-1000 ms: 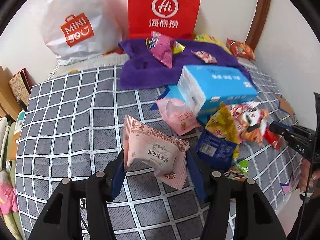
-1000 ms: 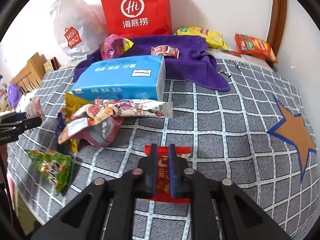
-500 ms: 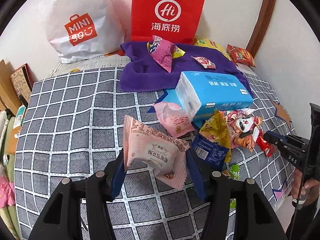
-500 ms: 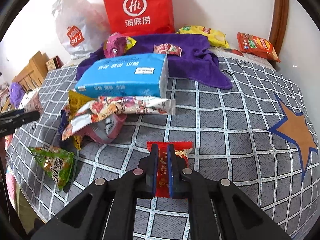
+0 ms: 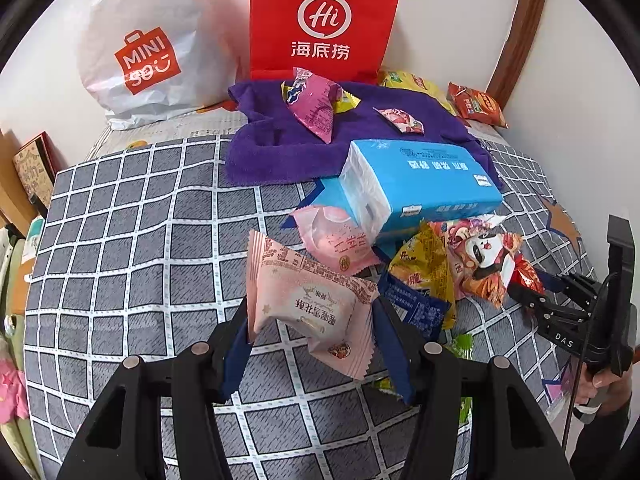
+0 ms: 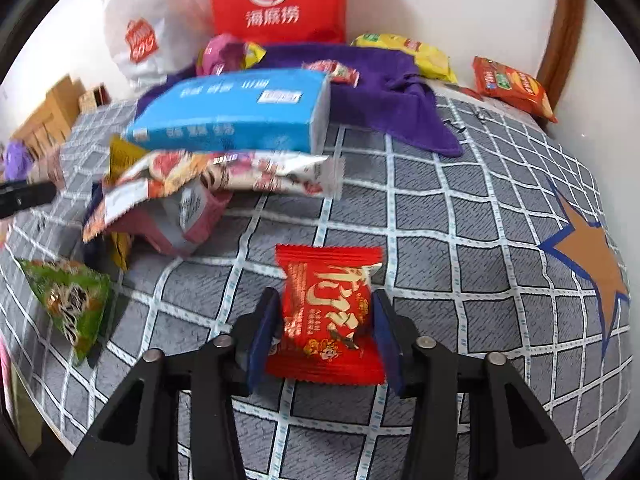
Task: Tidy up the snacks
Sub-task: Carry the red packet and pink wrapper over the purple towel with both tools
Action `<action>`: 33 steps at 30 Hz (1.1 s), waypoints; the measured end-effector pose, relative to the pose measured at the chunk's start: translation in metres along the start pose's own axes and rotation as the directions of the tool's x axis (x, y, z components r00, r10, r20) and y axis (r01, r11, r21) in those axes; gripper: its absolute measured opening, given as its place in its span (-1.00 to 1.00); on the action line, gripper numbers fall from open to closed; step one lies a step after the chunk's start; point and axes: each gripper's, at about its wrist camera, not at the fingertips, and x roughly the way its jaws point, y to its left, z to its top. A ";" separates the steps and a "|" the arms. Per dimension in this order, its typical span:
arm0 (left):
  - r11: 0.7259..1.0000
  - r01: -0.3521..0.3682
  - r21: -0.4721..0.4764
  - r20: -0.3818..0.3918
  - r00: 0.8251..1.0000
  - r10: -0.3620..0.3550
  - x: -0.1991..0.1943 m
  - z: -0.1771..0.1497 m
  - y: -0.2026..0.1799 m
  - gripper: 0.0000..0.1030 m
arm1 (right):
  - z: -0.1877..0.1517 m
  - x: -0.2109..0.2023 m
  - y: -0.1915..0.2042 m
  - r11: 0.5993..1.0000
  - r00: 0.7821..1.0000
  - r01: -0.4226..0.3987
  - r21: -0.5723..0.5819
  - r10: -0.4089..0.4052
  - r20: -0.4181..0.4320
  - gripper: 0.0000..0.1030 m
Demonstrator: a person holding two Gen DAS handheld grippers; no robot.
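A red paper bag (image 5: 326,20) and a white plastic bag (image 5: 140,44) stand at the wall; what is in them cannot be seen. The left gripper (image 5: 312,332) squeezes a pink snack pack (image 5: 308,300) and holds it above the checked blanket (image 5: 132,232). The pack is puffy, with crimped ends. The right gripper (image 6: 324,330) has its fingers spread apart, and a shiny red snack pack (image 6: 330,312) lies flat on the blanket between them. More snacks are piled beside a blue tissue pack (image 6: 236,114).
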 end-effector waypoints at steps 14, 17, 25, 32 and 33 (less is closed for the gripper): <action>0.997 0.070 0.027 0.036 0.997 -0.071 -0.010 0.035 -0.022 0.08 | 0.035 -0.040 0.000 0.999 0.994 -0.046 0.025 0.043 0.101 -0.21; 0.997 0.068 0.037 0.042 0.997 -0.069 -0.011 0.045 -0.028 0.08 | 0.048 -0.047 0.003 0.997 0.990 -0.072 0.018 0.069 0.121 -0.21; 0.997 0.076 0.027 0.064 0.995 -0.078 -0.012 0.082 -0.030 0.08 | 0.098 -0.051 0.006 0.996 0.982 -0.089 0.024 0.084 0.171 -0.21; 0.997 0.068 0.042 0.093 0.993 -0.072 -0.011 0.120 -0.031 0.08 | 0.148 -0.044 0.014 0.997 0.977 -0.073 -0.013 0.074 0.198 -0.21; 0.997 0.063 0.042 0.093 0.993 -0.067 -0.010 0.125 -0.030 0.08 | 0.154 -0.042 0.015 0.997 0.977 -0.070 -0.016 0.072 0.200 -0.21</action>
